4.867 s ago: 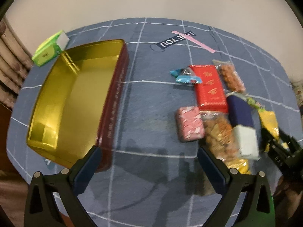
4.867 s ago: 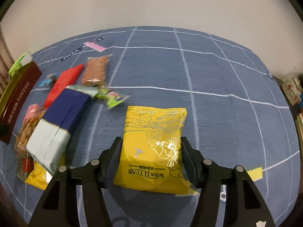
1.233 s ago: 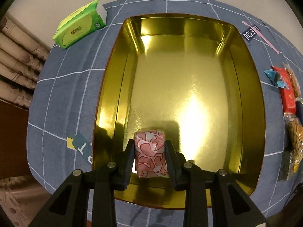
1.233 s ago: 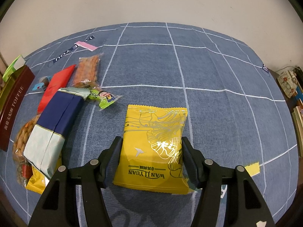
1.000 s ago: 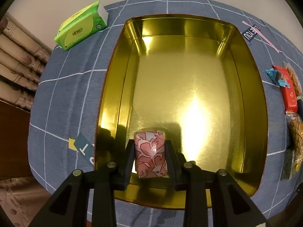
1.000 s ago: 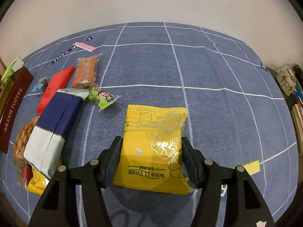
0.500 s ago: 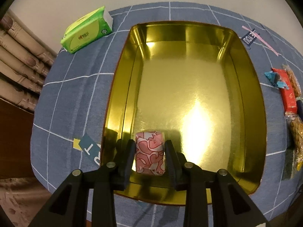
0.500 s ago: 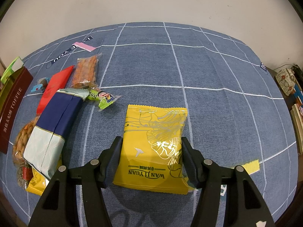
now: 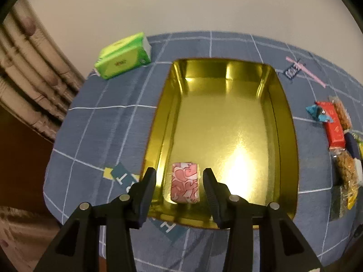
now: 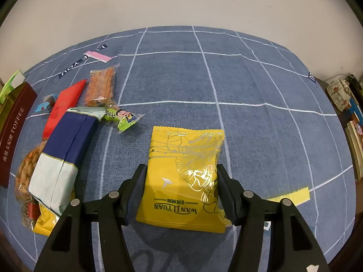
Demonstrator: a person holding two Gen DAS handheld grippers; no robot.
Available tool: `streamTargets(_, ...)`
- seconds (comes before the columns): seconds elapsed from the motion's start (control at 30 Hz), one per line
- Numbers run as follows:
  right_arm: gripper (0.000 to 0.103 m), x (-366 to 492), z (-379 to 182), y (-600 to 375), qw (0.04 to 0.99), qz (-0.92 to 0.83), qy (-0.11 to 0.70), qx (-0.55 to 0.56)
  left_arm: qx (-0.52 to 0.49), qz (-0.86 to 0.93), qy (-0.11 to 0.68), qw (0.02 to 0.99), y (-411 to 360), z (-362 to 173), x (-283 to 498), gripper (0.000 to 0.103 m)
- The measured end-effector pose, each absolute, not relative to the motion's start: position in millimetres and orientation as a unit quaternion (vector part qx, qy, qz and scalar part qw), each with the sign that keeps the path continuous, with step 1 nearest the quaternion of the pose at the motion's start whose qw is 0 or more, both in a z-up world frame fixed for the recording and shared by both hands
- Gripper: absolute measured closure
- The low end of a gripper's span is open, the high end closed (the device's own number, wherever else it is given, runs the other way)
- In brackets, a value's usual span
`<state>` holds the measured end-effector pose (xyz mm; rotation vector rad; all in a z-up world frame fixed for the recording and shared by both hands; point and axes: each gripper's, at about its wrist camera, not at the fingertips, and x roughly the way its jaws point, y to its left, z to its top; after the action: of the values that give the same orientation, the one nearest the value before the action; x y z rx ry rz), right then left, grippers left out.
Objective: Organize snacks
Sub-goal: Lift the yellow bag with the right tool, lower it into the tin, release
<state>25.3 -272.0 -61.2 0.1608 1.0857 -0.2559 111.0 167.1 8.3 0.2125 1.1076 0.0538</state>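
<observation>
A pink patterned snack pack (image 9: 185, 185) lies flat in the near left corner of the open gold tin (image 9: 281, 117). My left gripper (image 9: 179, 173) hovers above it with its jaws opening. The pack sits between the fingers, with a gap on each side. In the right wrist view my right gripper (image 10: 180, 174) is shut on a yellow snack packet (image 10: 183, 158), held over the blue checked cloth (image 10: 249, 79). The tin's dark red side (image 10: 13, 131) shows at the far left of that view.
More snacks lie in a cluster beside the tin: a blue and white pack (image 10: 63, 156), a red packet (image 10: 65, 104), an orange snack bag (image 10: 101, 86), a green candy (image 10: 120, 116) and a nut bag (image 9: 344, 165). A green tissue pack (image 9: 122, 55) lies beyond the tin. A curtain (image 9: 29, 79) hangs at the left.
My left gripper has let go of the pink pack, spread its jaws and risen. The pack now rests on the tin's floor. The right gripper and its yellow packet have not moved.
</observation>
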Motion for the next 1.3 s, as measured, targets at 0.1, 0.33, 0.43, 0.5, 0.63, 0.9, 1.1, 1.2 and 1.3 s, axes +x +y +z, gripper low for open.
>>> streamTargets(0.1,0.047,25,-59,-271,0.846,-0.126,0.512,0.074,0.082,0.036,0.514,0.853,174,13,99,0.059)
streamTargets(0.33,0.047,25,-29,-264,0.857,-0.135,0.491,0.073,0.058,0.06,0.504,0.86,193,18,84,0.059)
streamTargets(0.43,0.047,30,-6,-247,0.869,-0.119,0.477,0.064,0.045,0.067,0.505,0.86,203,18,80,0.053)
streamTargets(0.5,0.047,37,9,-227,0.875,-0.1,0.47,0.056,0.036,0.072,0.506,0.859,210,17,77,0.05)
streamTargets(0.63,0.047,53,25,-183,0.878,-0.053,0.47,0.07,0.018,0.086,0.512,0.854,228,14,68,0.05)
streamTargets(0.9,0.047,76,38,-71,0.878,0.044,0.473,0.057,-0.027,0.126,0.517,0.846,265,11,52,0.049)
streamTargets(1.1,0.047,83,35,3,0.878,0.1,0.467,0.02,-0.029,0.148,0.509,0.847,279,13,41,0.049)
streamTargets(1.2,0.047,88,27,25,0.875,0.114,0.47,0.005,-0.04,0.165,0.507,0.845,291,14,37,0.049)
streamTargets(1.3,0.047,92,20,40,0.873,0.123,0.472,-0.008,-0.048,0.175,0.505,0.844,295,15,37,0.049)
